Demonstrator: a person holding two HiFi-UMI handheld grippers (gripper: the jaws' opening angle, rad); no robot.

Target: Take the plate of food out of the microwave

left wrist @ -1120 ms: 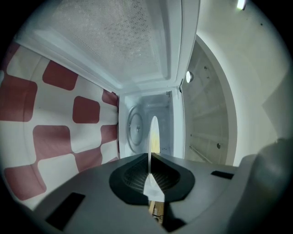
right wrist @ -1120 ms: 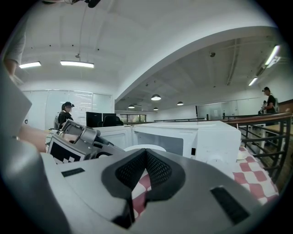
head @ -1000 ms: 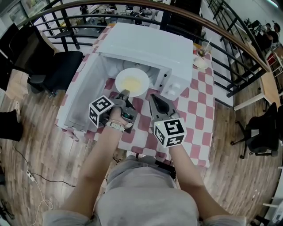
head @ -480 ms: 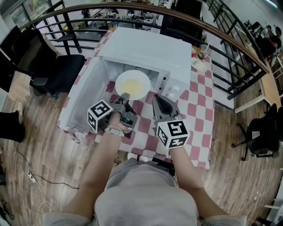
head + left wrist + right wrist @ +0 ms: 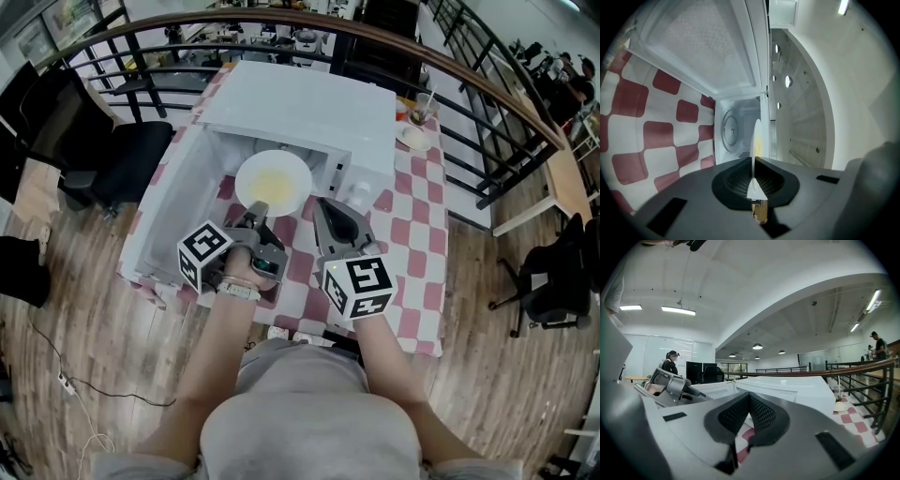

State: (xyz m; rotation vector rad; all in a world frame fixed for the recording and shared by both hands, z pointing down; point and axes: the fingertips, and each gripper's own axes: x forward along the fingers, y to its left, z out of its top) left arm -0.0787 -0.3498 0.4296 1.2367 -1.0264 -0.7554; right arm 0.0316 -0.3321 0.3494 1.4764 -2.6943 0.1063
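Note:
A white plate (image 5: 273, 183) with yellow food hangs at the mouth of the open white microwave (image 5: 309, 103). My left gripper (image 5: 258, 210) is shut on the plate's near rim. In the left gripper view the plate (image 5: 754, 140) shows edge-on, clamped between the black pads (image 5: 736, 180), with the microwave's glass turntable (image 5: 729, 131) behind it. My right gripper (image 5: 322, 204) hovers just right of the plate, shut with nothing in it. In the right gripper view its jaws (image 5: 749, 400) meet in front of the microwave (image 5: 787, 386).
The microwave door (image 5: 173, 211) swings wide to the left over the red-checked tablecloth (image 5: 412, 216). A cup with a straw (image 5: 419, 108) and a small dish (image 5: 412, 138) stand at the table's far right. A black chair (image 5: 122, 159) and a railing (image 5: 487, 103) flank the table.
Both grippers have risen a little. The plate, still held by the left gripper, has come up with it at the microwave's opening.

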